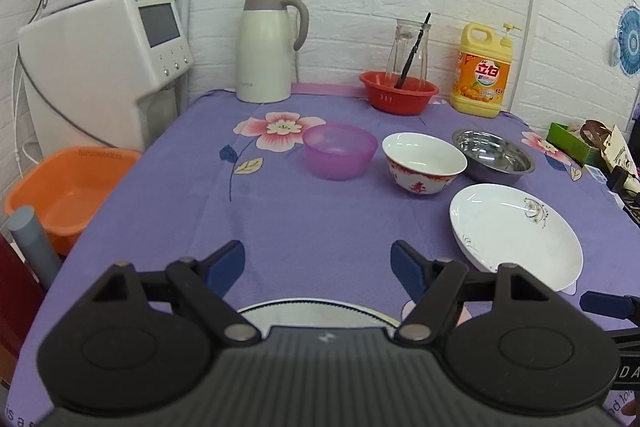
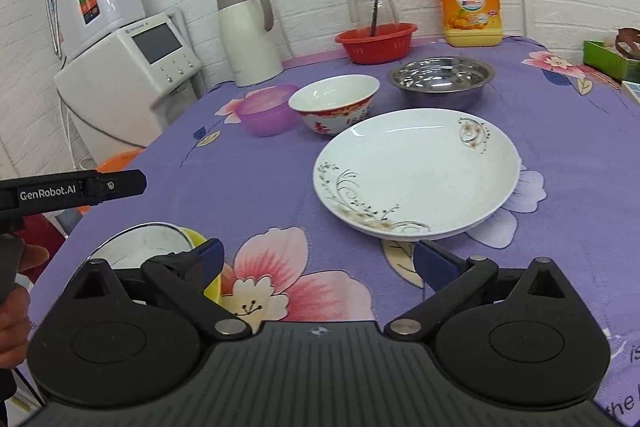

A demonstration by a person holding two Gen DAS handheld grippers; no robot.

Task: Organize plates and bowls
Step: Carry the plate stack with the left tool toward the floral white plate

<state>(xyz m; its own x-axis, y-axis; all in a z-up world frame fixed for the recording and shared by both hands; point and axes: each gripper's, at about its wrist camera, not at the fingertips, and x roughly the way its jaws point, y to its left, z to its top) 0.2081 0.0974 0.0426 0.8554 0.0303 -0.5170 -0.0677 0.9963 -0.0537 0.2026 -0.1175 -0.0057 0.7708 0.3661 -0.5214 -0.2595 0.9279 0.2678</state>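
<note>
A white plate with flower print [image 2: 416,179] lies on the purple tablecloth, also in the left wrist view [image 1: 516,235]. Behind it stand a purple plastic bowl [image 1: 340,151] [image 2: 266,115], a white bowl with red pattern [image 1: 424,163] [image 2: 334,109] and a steel bowl [image 1: 494,157] [image 2: 440,81]. A yellow-rimmed dish [image 2: 156,247] lies near the table's front, under my left gripper; its edge shows in the left wrist view [image 1: 316,313]. My left gripper [image 1: 318,267] is open and empty above it. My right gripper [image 2: 318,263] is open and empty just in front of the white plate.
At the back stand a white thermos jug [image 1: 266,47], a red basket [image 1: 398,91] holding a glass carafe, and a yellow detergent bottle [image 1: 480,71]. A white appliance [image 1: 104,67] and an orange basin [image 1: 68,191] are left of the table. Boxes [image 1: 588,143] sit at the right edge.
</note>
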